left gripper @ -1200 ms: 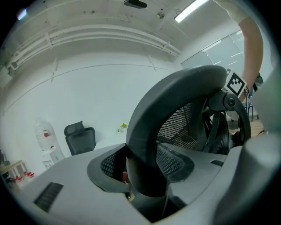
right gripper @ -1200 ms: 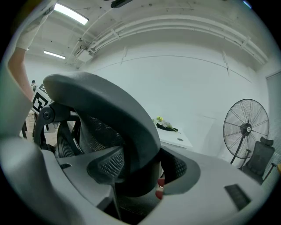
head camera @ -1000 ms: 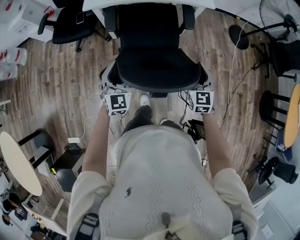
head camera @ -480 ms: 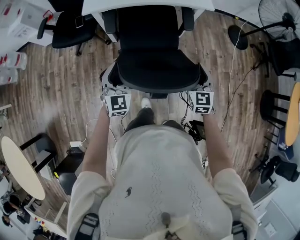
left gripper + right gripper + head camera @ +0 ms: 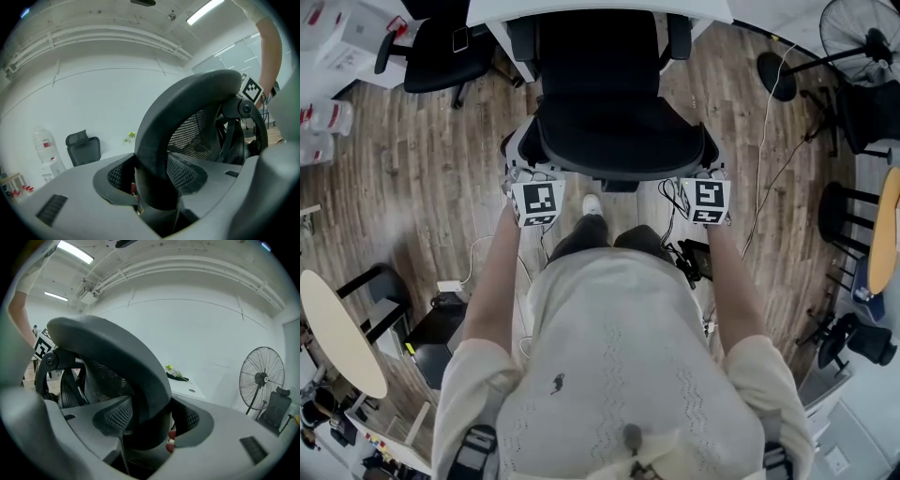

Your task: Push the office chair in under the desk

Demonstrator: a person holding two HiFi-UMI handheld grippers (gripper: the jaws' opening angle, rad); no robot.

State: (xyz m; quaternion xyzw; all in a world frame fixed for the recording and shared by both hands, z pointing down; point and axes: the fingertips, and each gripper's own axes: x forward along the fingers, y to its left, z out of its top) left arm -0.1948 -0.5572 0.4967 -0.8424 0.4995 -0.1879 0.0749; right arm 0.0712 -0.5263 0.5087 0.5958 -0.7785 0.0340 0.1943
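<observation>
Chair (image 5: 600, 103): at 12 o'clock, seat partly under bench (image 5: 694, 7). Left gripper (image 5: 517, 161), right gripper (image 5: 710, 161): each clamped on backrest rim (image 5: 187, 108), 9 and 3 ends. Push line toward 12; both equally near.

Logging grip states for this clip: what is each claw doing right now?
Left claw: closed on the office chair's backrest.
Right claw: closed on the same backrest.

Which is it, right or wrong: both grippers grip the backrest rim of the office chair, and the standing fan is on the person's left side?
Wrong in one point: the standing fan is on the person's right side, as the head view shows. The rest holds: the left gripper and the right gripper both grip the backrest rim of the office chair.
</observation>
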